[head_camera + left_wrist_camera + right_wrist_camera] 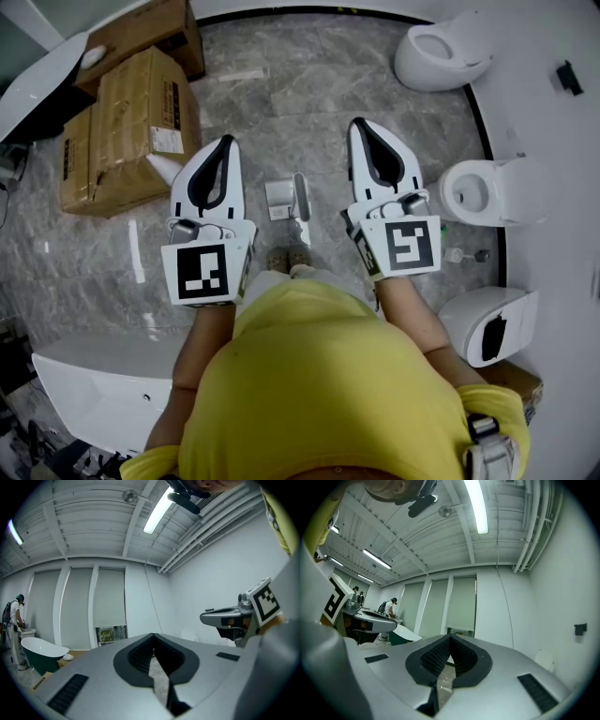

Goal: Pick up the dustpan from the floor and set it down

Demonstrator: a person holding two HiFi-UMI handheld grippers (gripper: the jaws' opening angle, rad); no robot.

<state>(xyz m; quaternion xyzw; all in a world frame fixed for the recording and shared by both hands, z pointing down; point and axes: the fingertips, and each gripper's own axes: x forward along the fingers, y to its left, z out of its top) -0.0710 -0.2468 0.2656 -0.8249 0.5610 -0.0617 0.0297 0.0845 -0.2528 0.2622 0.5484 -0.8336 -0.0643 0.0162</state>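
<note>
Grey marble floor fills your head view. The dustpan lies on it at twelve o'clock, between your left gripper and right gripper, touching neither. Left gripper view: jaws closed together, gripping nothing. Right gripper view: jaws likewise closed, empty.

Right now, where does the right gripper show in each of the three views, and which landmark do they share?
Head view: right gripper, right of centre.
Left gripper view: right gripper at the right edge, side-on.
Right gripper view: right gripper itself, jaws together, bottom centre.
Shared landmark: left gripper, in all three.
</note>
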